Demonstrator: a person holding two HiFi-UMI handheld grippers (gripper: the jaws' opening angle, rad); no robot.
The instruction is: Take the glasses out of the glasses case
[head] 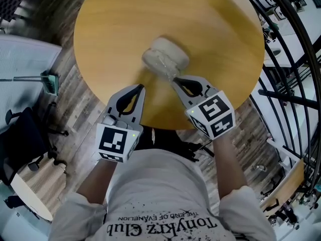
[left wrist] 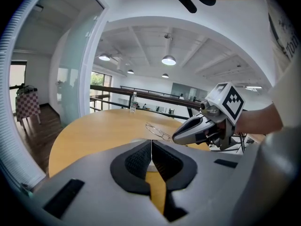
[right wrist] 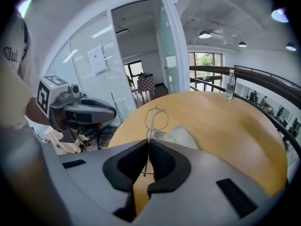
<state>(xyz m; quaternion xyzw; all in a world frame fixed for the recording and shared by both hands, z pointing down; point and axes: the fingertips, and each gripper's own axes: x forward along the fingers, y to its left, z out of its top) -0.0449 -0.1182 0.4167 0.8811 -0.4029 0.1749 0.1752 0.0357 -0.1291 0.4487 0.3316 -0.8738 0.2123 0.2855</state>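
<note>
Now | right tool (right wrist: 148, 143) clamps glasses (right wrist: 156, 119) near case (head: 167, 54) on table (head: 115, 34); left tool (left wrist: 151, 147) clenched, empty

Brightly, evenly lit by round ceiling lamps (left wrist: 168, 60) and daylight from far windows (right wrist: 205, 60). Only faint, soft-edged shadows on the wooden table (head: 115, 44), plus a mild sheen across its top. Heavily bent by fisheye lenses in both gripper views, darkened to black at the corners. Blurred up close on the body of the left gripper (left wrist: 151, 145), crisper farther out on the thin glasses (right wrist: 156, 118). Slightly smeared around the pale case (head: 165, 56) in the head view.
</note>
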